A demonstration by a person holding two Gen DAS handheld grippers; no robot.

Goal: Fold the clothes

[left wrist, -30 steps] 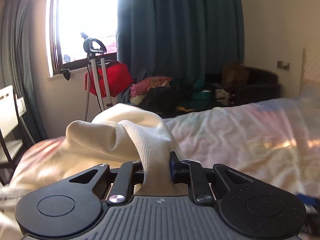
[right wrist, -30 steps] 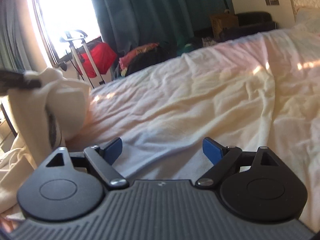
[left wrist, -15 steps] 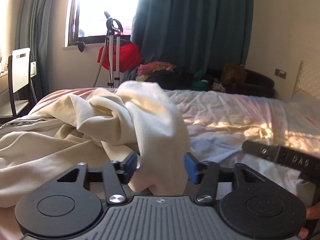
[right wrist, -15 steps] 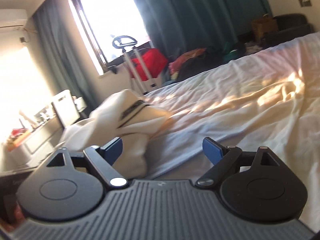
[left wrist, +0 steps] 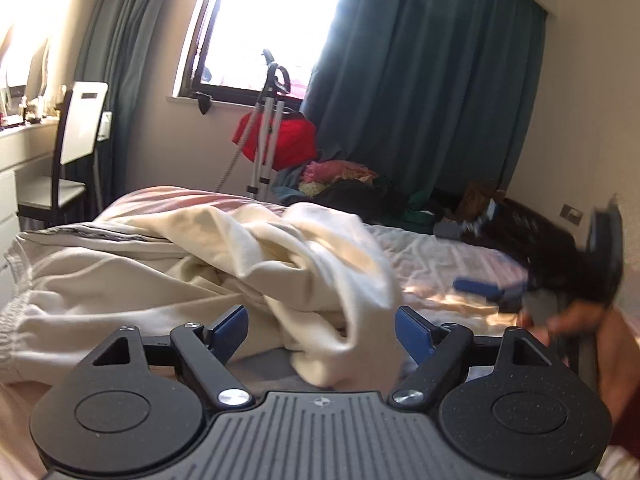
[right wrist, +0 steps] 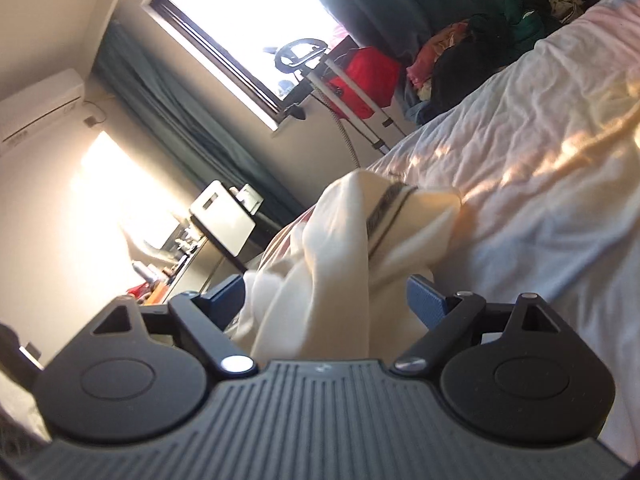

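Your left gripper (left wrist: 320,330) has just been opening; cloth between the jaws, unpinched. Right gripper (right wrist: 326,300) gapes, unclamped. Cream garment (left wrist: 200,264) lies rumpled at frame centre on the bed (left wrist: 440,256). Flatten before re-gripping.

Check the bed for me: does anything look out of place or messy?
Yes. The cream garment lies bunched on the bed, not flat, one fold draped between the open left gripper. Beyond the bed, a clothes pile sits heaped.

Garment (left wrist: 224,264) lying on bed (left wrist: 440,256), near left; chair (left wrist: 76,152) standing far left; clothes pile (left wrist: 352,184) sitting behind bed.
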